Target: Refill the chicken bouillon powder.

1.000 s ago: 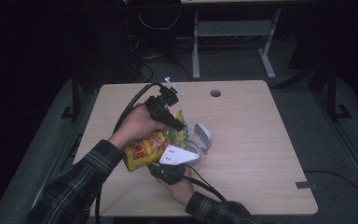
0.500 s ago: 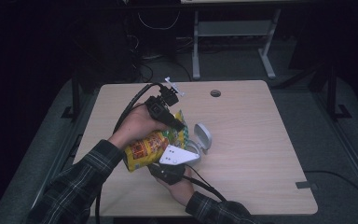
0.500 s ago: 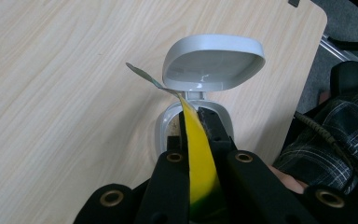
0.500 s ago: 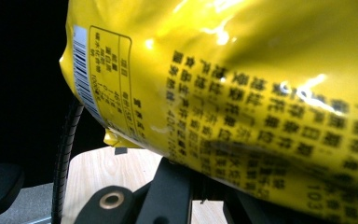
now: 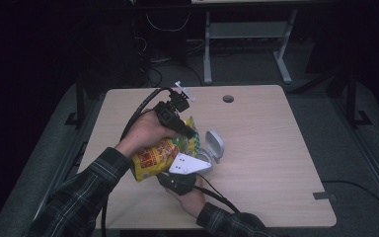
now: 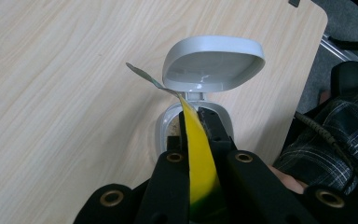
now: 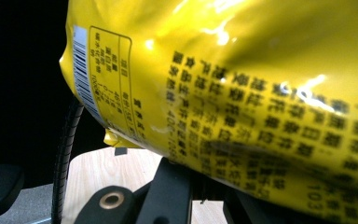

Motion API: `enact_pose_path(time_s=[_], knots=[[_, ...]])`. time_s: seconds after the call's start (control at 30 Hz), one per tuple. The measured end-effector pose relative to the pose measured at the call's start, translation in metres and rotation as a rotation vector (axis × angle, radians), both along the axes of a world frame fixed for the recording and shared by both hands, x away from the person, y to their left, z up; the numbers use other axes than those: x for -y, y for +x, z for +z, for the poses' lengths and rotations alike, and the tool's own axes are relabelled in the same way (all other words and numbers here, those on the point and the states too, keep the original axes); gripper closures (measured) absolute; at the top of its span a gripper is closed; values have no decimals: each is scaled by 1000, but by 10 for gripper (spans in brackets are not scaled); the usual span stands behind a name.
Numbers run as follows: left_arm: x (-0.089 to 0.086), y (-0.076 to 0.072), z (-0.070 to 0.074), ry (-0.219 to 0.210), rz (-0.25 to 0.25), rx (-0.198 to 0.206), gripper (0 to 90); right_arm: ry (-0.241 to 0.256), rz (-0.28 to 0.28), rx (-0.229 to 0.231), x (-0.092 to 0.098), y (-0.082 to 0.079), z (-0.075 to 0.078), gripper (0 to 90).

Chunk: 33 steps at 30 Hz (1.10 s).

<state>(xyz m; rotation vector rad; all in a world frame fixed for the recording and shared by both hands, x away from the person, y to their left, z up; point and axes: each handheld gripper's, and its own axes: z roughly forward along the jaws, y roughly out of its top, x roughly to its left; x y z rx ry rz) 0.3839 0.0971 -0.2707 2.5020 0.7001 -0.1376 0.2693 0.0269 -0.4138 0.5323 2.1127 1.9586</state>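
Left gripper [image 6: 196,135]: jaws nearly together, clamped on a thin yellow edge of the snack bag [image 5: 157,157]; in the high view it sits above the bag's upper end, held from the left side of the table.
Right gripper [image 5: 177,181]: in the high view it lies under the bag's lower right corner, grey plate on top; its own view has the bag's back pressed across the jaws, so how far they stand apart cannot be told.
Snack bag: yellow, printed, lifted off the table between the two grippers, tilted with its top edge toward the grey container [image 6: 200,88].
Grey container: small, hinged lid [image 6: 213,63] standing open, resting on the table just right of the bag; the bag's pinched edge reaches over its open mouth in the left gripper view.
Table [image 5: 271,143]: light wood, a round hole [image 5: 228,98] near the far edge.
Change since a second ago: none to see; hands, bag and container lie as they did.
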Motion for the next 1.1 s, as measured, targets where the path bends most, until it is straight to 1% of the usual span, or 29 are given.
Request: enact_pose_path(time_s=[0.63,1.1], knots=[[3,1,0,15,-2,-3,899,12,1,-8,0,0,0,898],[3,1,0,14,-1,-3,899,11,3,-6,0,0,1,899]])
